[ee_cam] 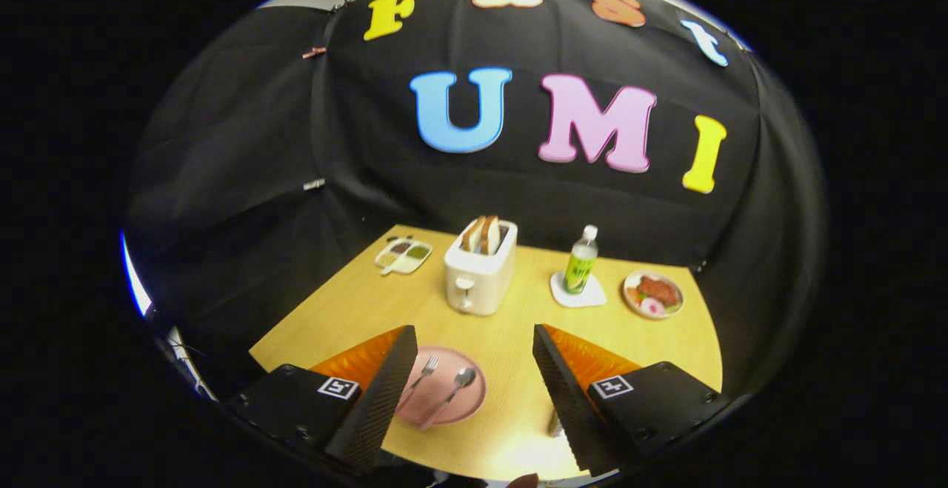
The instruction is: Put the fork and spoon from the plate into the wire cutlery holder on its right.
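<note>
At the far left of your wooden table [511,429] sits a divided condiment dish [404,255], then a white toaster [480,272] holding bread, a green bottle [581,262] on a coaster and a food plate [653,295]. Your gripper [474,380] hangs open, touching nothing; the fork [420,380] and spoon [451,395] lie on the pink plate [443,386] beside its left finger, nothing covering them.

A light wooden table [511,340] is seen. At its near edge a pink plate [474,398] is laid. Farther back a white toaster [480,269] is placed centrally, a divided tray [404,255] far left, a bottle's white coaster [578,295] to the right, and a food plate [653,294] far right.
</note>
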`<state>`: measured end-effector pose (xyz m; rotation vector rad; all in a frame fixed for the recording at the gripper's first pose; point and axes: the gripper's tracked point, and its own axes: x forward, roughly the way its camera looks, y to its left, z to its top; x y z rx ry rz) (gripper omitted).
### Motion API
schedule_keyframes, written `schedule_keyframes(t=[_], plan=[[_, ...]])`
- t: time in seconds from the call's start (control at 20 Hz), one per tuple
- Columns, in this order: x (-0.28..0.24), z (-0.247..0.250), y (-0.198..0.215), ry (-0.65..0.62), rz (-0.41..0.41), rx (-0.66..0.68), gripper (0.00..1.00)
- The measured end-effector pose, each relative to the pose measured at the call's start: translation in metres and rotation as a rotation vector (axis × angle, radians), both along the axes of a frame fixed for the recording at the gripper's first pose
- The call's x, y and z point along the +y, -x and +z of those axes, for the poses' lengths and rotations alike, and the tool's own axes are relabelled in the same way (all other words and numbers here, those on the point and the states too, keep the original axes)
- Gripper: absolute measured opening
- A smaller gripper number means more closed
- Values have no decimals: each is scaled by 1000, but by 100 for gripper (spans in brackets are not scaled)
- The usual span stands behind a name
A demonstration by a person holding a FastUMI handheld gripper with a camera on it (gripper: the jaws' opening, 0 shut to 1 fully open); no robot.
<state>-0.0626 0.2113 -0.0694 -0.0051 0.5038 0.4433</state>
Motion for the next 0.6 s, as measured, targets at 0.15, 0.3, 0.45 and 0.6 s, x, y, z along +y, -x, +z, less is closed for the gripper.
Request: schedule_keyframes(t=[0.15,0.3,0.45,0.6], plan=[[20,-63,17,52,19,226,98],[37,-111,27,93,33,388,90],[44,-159,33,150,29,528,82],[51,-192,29,180,12,621,77]])
